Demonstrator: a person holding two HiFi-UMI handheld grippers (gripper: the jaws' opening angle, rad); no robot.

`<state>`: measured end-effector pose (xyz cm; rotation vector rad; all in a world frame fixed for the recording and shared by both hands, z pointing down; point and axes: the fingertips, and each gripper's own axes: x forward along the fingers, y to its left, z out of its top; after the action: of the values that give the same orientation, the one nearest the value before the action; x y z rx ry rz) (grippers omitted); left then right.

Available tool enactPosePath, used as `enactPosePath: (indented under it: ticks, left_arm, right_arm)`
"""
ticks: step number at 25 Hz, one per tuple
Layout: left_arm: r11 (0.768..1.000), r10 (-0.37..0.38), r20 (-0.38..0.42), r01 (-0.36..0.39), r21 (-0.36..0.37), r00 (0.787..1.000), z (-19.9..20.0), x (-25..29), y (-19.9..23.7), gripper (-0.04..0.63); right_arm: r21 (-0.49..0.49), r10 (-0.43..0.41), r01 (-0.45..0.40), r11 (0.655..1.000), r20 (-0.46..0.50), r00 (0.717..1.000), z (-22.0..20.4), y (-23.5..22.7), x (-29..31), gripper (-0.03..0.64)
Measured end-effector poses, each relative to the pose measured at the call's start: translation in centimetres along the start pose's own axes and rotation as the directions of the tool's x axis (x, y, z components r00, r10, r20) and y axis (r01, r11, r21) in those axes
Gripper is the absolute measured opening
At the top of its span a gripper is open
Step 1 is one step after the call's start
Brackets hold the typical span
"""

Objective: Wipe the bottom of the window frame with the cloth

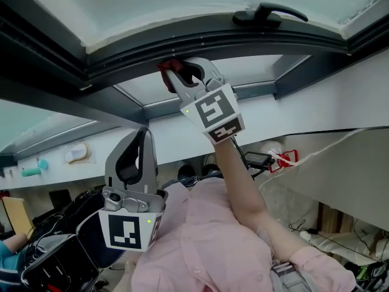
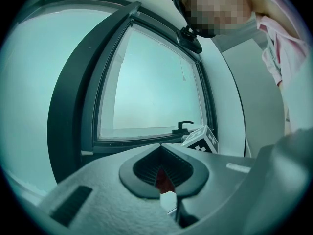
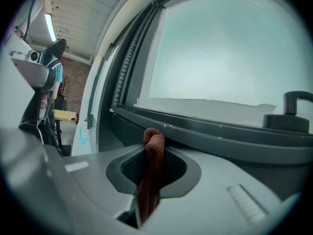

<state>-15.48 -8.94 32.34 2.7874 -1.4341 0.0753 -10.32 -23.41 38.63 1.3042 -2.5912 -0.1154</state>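
Note:
The dark window frame [image 1: 243, 41] runs across the top of the head view, its black handle [image 1: 267, 14] above it. My right gripper [image 1: 173, 73] is raised to the frame's bottom rail, shut on a red cloth [image 1: 168, 67] that touches the rail. In the right gripper view the cloth [image 3: 153, 163] sticks out from the closed jaws just below the rail [image 3: 220, 136]. My left gripper [image 1: 143, 134] hangs lower left, shut with nothing in it, away from the window. From the left gripper view, the frame [image 2: 137, 143] and the right gripper's marker cube [image 2: 201, 140] lie ahead.
A white sill [image 1: 340, 96] slopes below the frame at the right. A pink-sleeved arm [image 1: 243, 193] carries the right gripper. Dark equipment and cables [image 1: 55, 254] lie low at the left. A second handle view [image 3: 293, 114] sits right of the cloth.

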Motion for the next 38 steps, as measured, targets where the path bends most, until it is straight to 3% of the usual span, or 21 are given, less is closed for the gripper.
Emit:
enactPosePath:
  ticks: [4, 9, 38]
  left_arm:
    - [1.0, 0.011, 0.01, -0.011, -0.006, 1.0, 0.2, -0.1, 0.6, 0.0]
    - [0.997, 0.031, 0.012, -0.03, -0.066, 0.999, 0.2, 0.3, 0.8, 0.0]
    - [0.998, 0.012, 0.015, -0.011, -0.063, 1.0, 0.5, 2.9, -2.6, 0.0]
  right_arm:
    - [-0.024, -0.03, 0.029, 0.999, -0.019, 0.999, -0.1, -0.6, -0.5, 0.048]
    - [-0.022, -0.041, 0.04, 0.999, -0.021, 0.999, -0.1, -0.9, -0.7, 0.048]
    - [0.005, -0.136, 0.136, 0.991, -0.024, 0.99, -1.7, -6.8, -5.0, 0.048]
